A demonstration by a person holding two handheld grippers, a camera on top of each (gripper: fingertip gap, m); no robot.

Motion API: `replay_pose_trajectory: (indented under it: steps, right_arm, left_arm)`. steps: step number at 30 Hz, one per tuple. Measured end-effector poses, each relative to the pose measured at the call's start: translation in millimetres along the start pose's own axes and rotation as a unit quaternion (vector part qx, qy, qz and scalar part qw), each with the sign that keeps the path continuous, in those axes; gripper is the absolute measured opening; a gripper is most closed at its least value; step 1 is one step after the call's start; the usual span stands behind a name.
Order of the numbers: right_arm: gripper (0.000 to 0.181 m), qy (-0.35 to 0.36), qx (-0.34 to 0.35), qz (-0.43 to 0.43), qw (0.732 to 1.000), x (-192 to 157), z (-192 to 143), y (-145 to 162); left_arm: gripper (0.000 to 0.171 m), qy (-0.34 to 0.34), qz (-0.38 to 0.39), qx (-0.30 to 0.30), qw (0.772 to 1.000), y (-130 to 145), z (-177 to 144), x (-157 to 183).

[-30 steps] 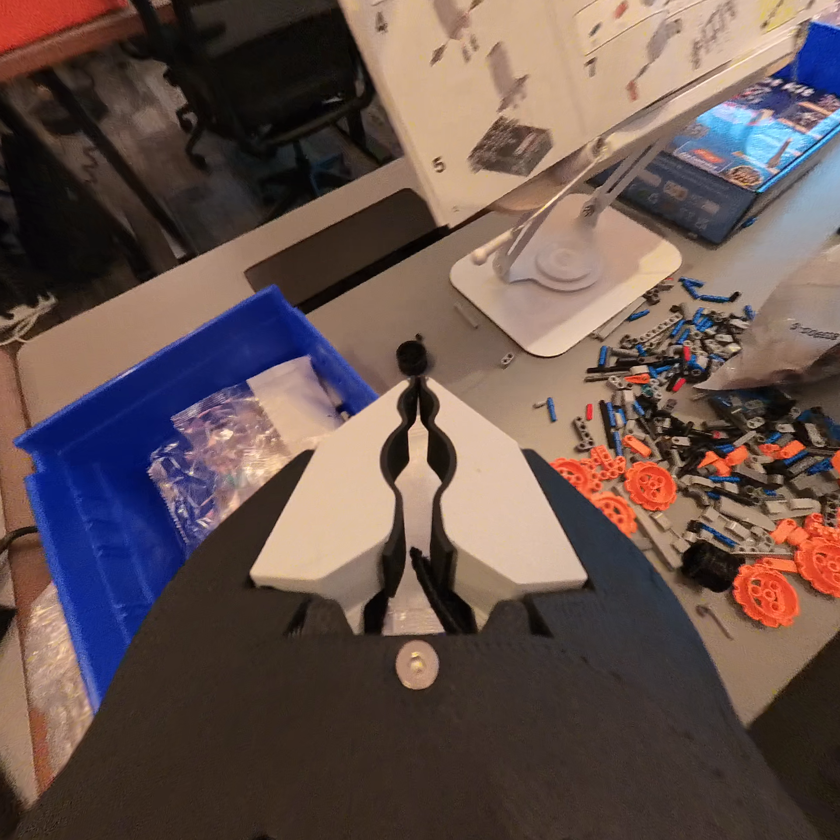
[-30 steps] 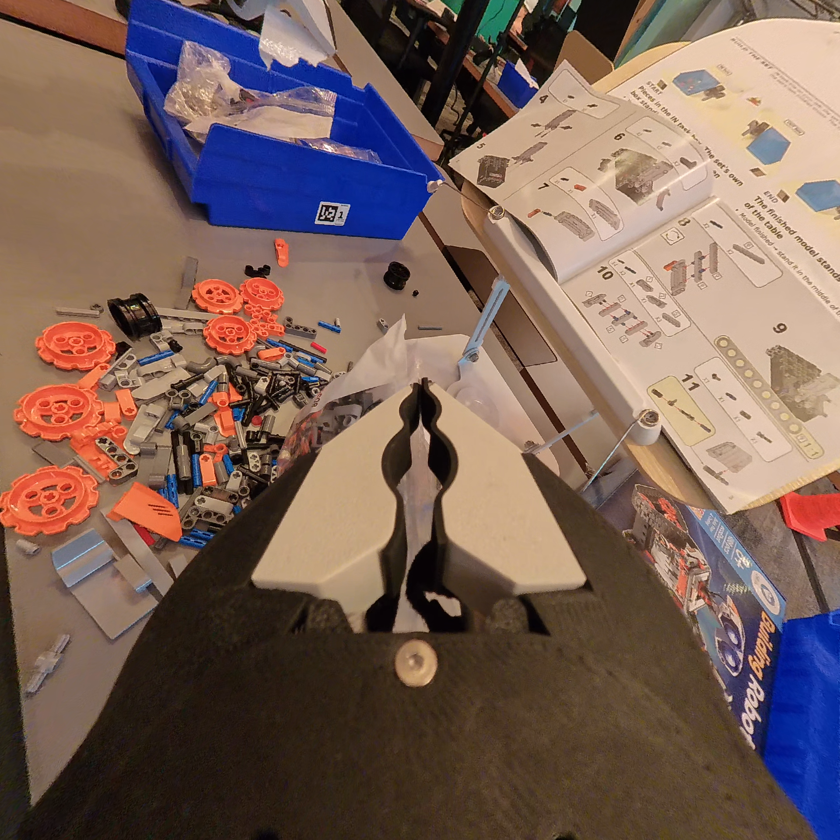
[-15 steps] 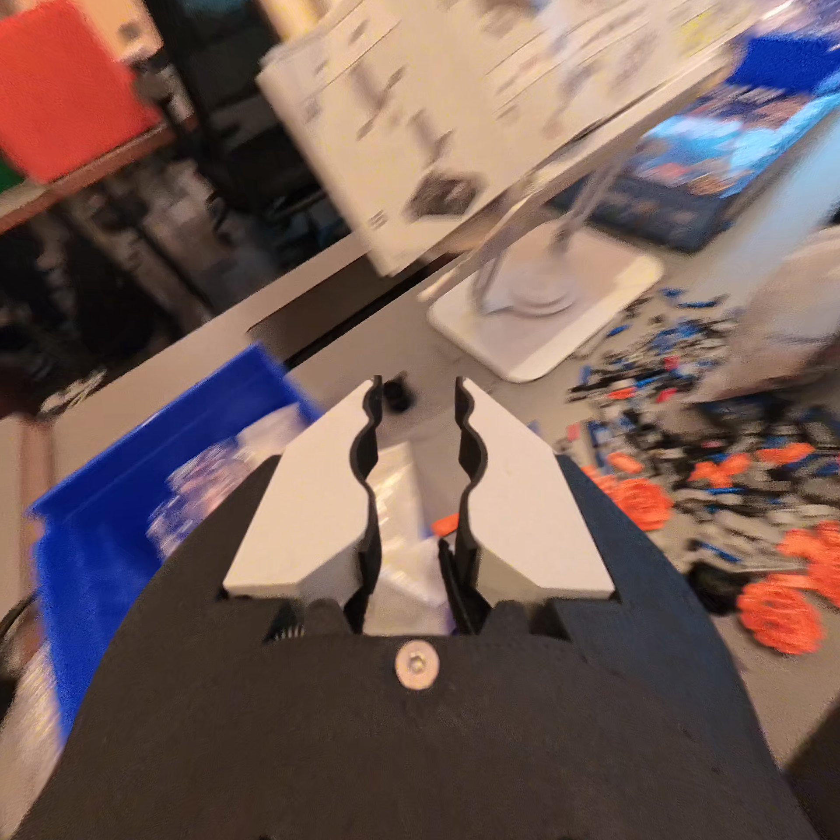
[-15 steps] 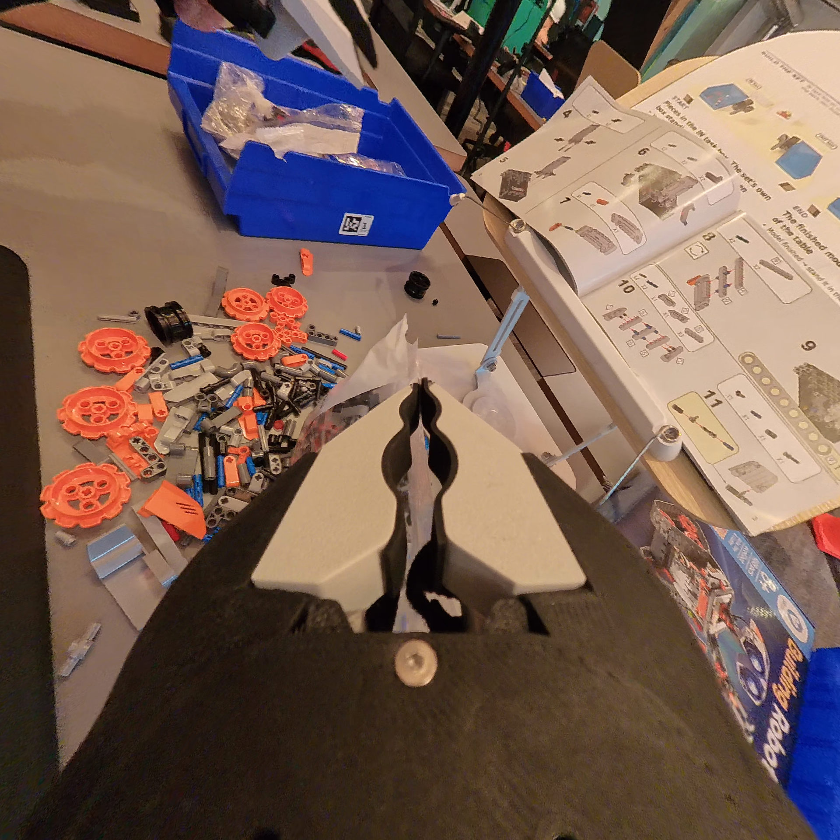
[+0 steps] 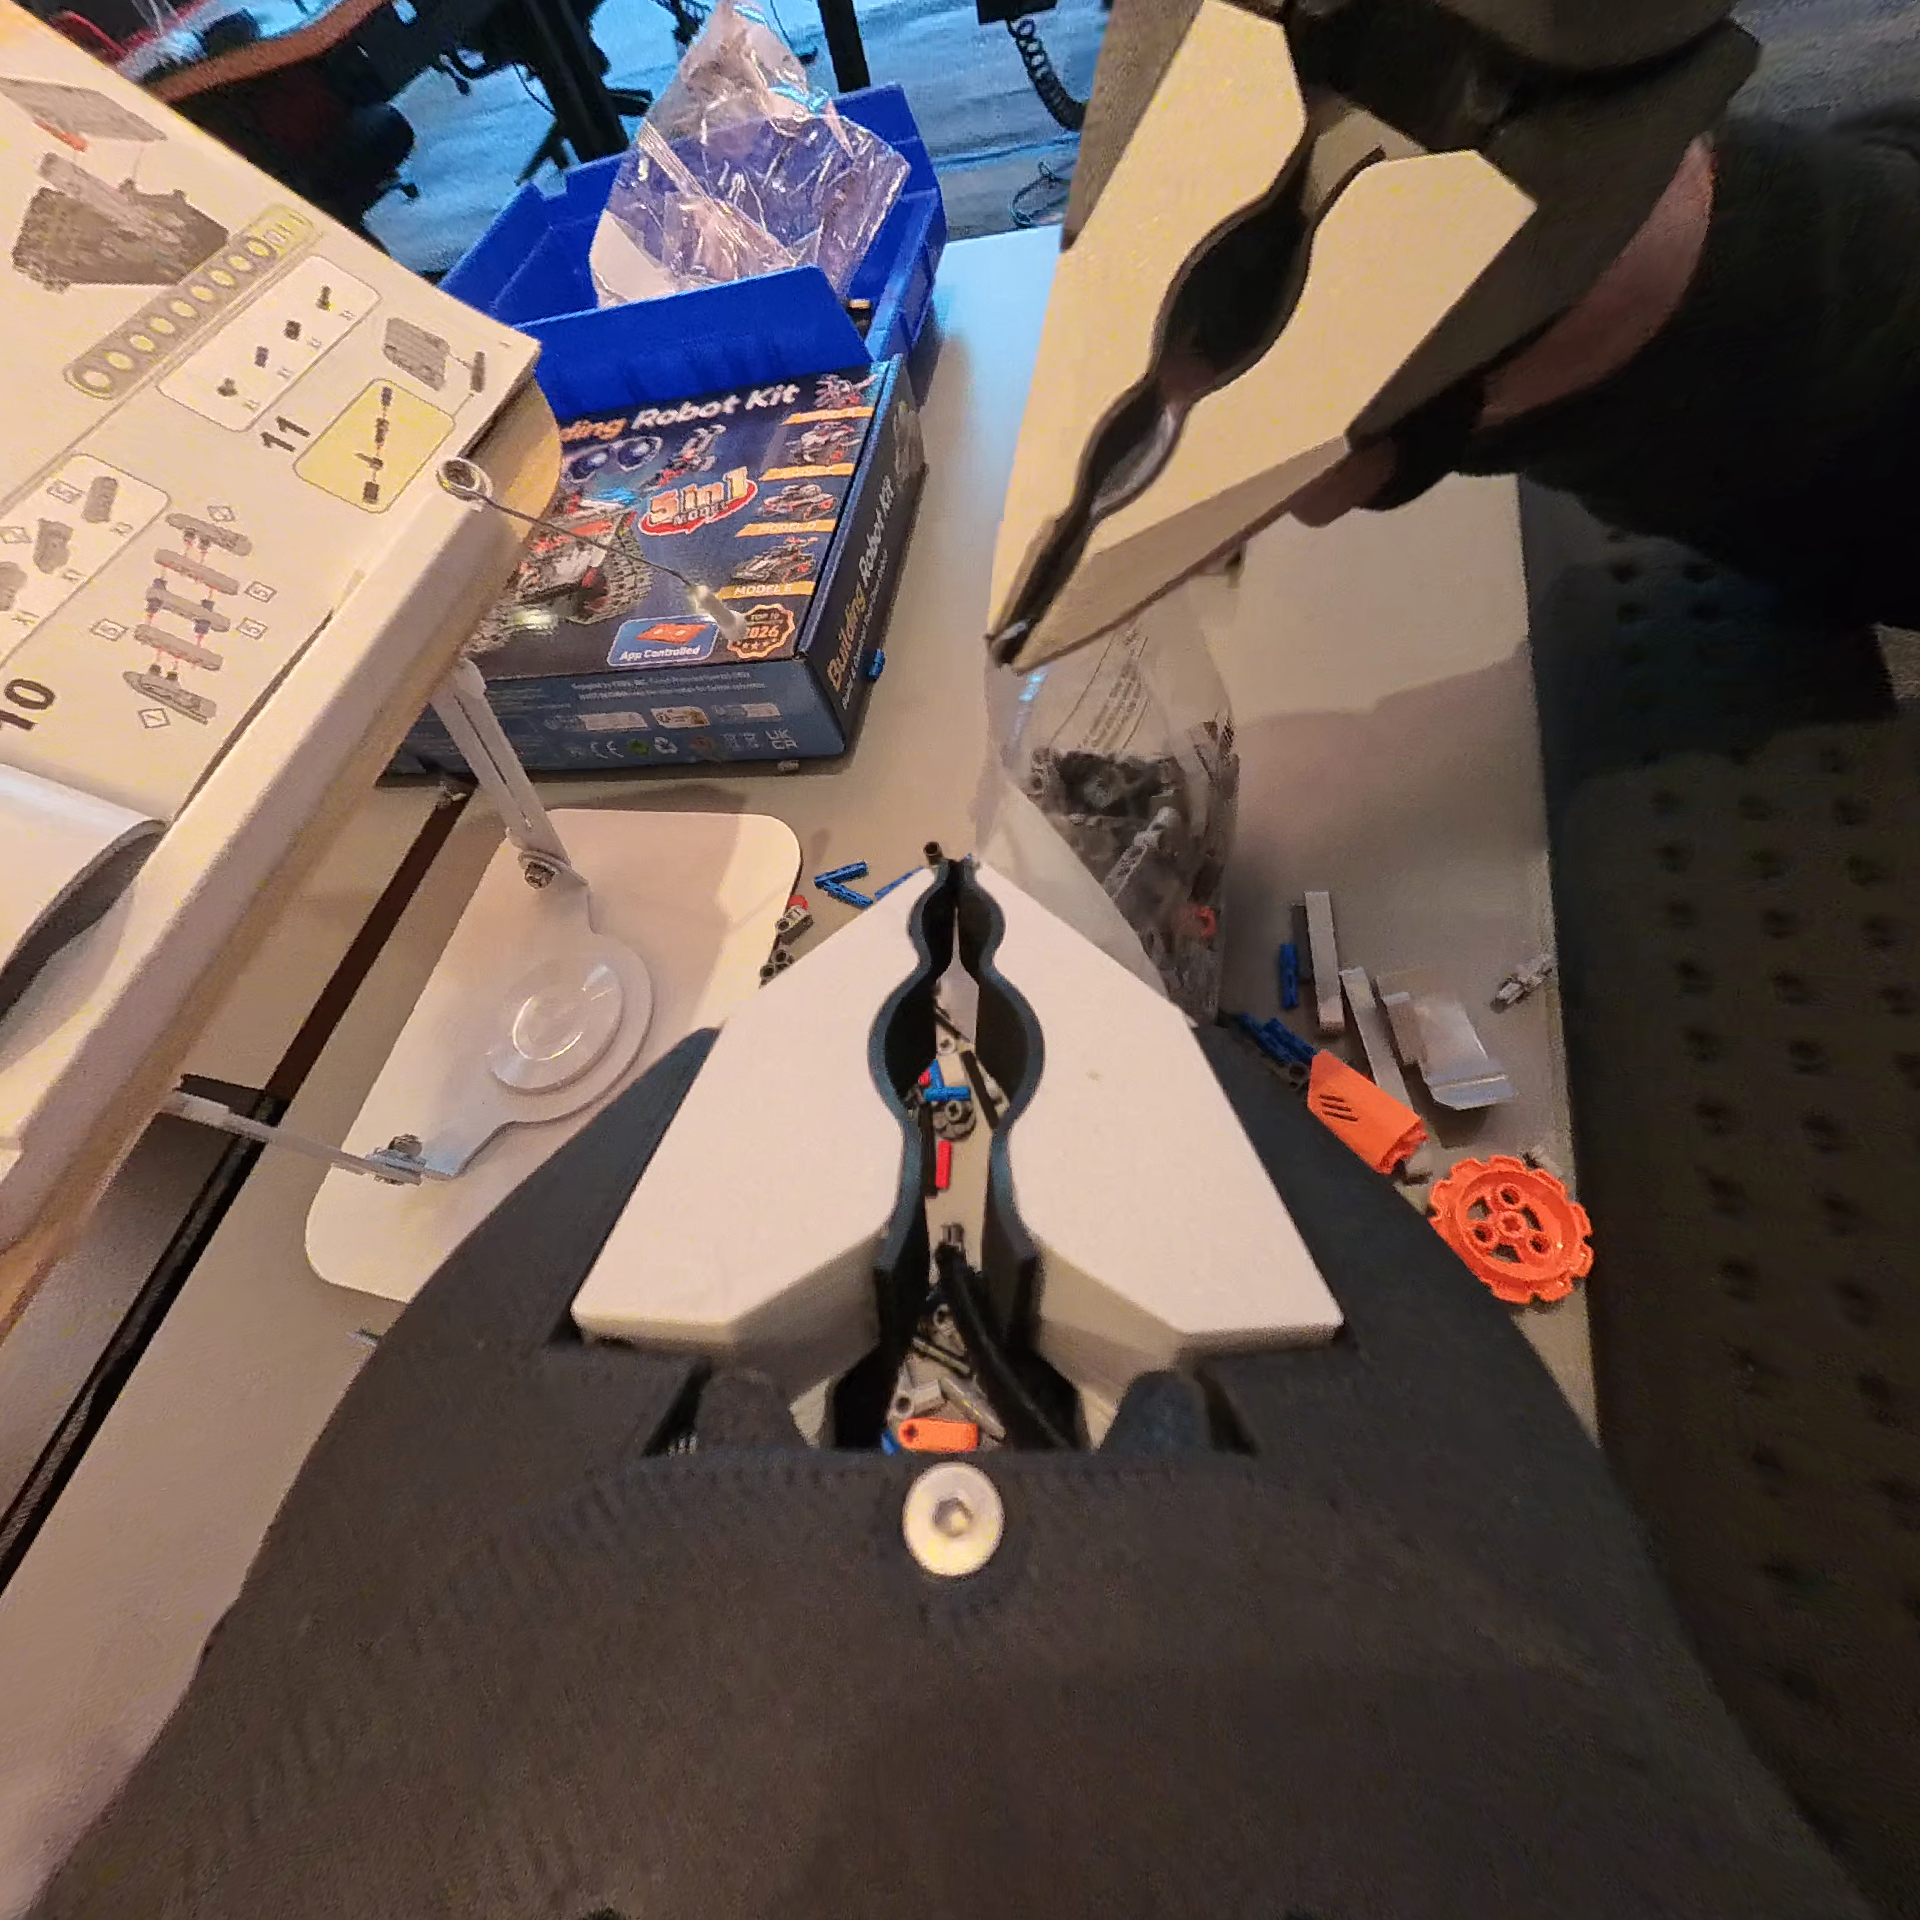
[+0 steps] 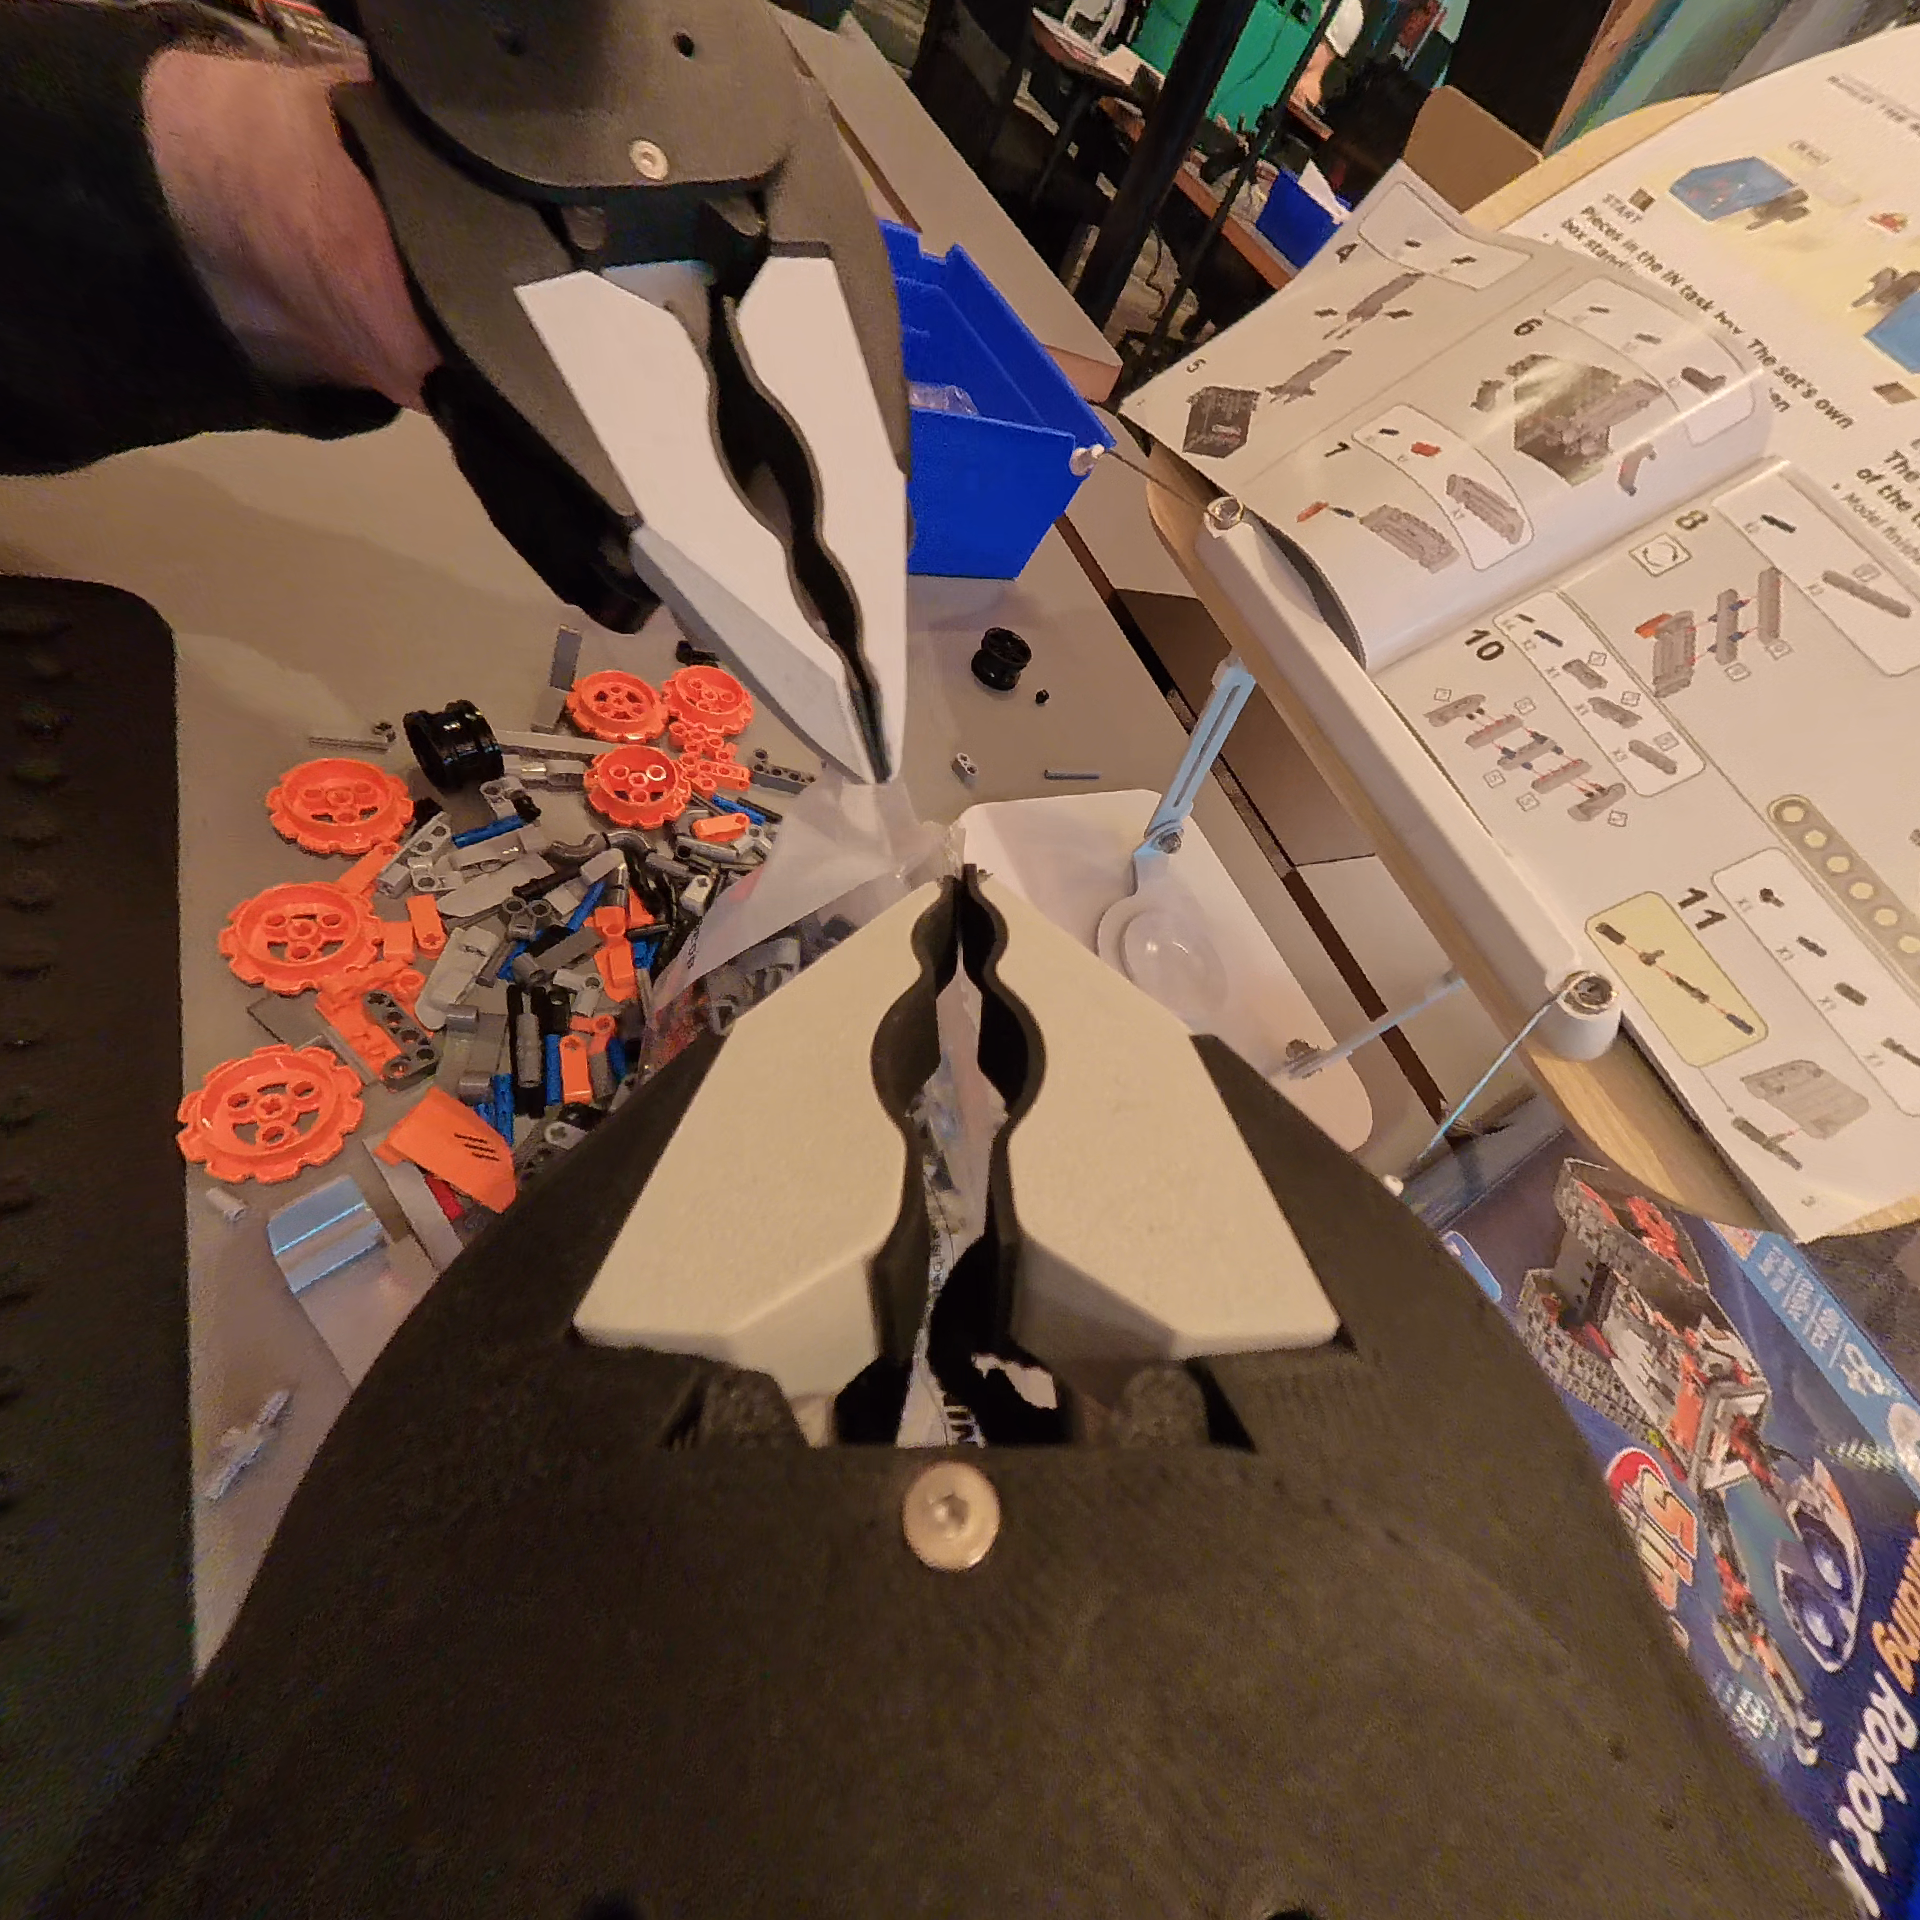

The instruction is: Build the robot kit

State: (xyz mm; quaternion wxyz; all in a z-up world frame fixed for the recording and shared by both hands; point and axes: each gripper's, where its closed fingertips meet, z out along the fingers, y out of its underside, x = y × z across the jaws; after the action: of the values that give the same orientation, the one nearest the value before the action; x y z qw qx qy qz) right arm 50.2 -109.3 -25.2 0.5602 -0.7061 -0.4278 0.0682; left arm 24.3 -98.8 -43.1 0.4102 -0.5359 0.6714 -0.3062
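Note:
A clear plastic bag (image 5: 1132,790) with grey and dark building parts hangs just above the grey table. My right gripper (image 6: 961,888) is shut on its top edge, and it also shows in the left wrist view (image 5: 1013,649), held by a gloved hand. My left gripper (image 5: 954,883) is shut on the bag's other top corner. The right wrist view shows it (image 6: 878,764) with the film (image 6: 831,883) stretched between the two tips. Loose parts lie on the table under the left fingers.
A pile of orange gears, beams and pins (image 6: 301,935) lies on the table. An open booklet (image 6: 1558,623) sits on a white stand (image 5: 582,997). A blue kit box (image 5: 707,561) and a blue bin with bags (image 5: 707,343) stand behind. A black mat (image 5: 1745,1039) lies at the table's edge. My right fingertips sit around 4 cm from my left ones.
My left gripper swung from the blue bin side over to the bag, opened on the way and shut again on the bag's corner. My right gripper stayed shut on the bag.

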Motion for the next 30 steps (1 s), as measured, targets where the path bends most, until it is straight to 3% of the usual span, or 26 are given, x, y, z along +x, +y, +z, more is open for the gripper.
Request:
replay_pose_trajectory:
  steps: [4, 7, 12, 17, 20, 22, 24, 30]
  right_arm:
    - [0.000, -0.010, -0.015, -0.009, 1.000, -2.5, 3.0, 1.5]
    - [0.000, -0.021, -0.027, -0.017, 0.999, -5.8, 5.5, 1.5]
    - [0.000, -0.036, -0.046, -0.018, 0.998, -7.6, 8.9, 2.0]
    - [0.007, -0.032, -0.057, -0.009, 0.998, 0.6, 2.3, 9.5]
    - [0.000, -0.032, -0.066, -0.025, 0.997, -1.2, 3.3, 10.9]
    - [0.000, -0.037, -0.070, -0.023, 0.997, -3.6, 4.8, 9.3]
    - [0.000, -0.034, -0.075, -0.011, 0.997, -0.2, 5.8, 9.7]
    - [0.000, -0.029, -0.083, 0.000, 0.996, 2.8, 7.4, 11.9]
  left_arm:
    - [0.000, 0.015, -0.032, 0.031, 0.999, -7.2, -1.5, 5.6]
    - [0.011, 0.038, -0.040, 0.073, 0.996, -27.2, -5.6, 8.2]
    - [0.001, 0.024, 0.022, 0.022, 0.999, -25.4, 14.7, 10.8]
    - [0.000, 0.024, 0.009, 0.029, 0.999, -25.7, 15.5, 6.3]
    - [0.000, 0.030, 0.009, 0.026, 0.999, -26.2, 16.5, 7.2]
    - [0.010, 0.035, 0.014, 0.046, 0.998, -36.4, 15.6, 9.8]
    - [0.000, 0.022, 0.038, 0.021, 0.999, -35.1, 19.8, 9.6]
    - [0.000, 0.001, 0.036, 0.022, 0.999, -35.9, 23.8, 1.5]
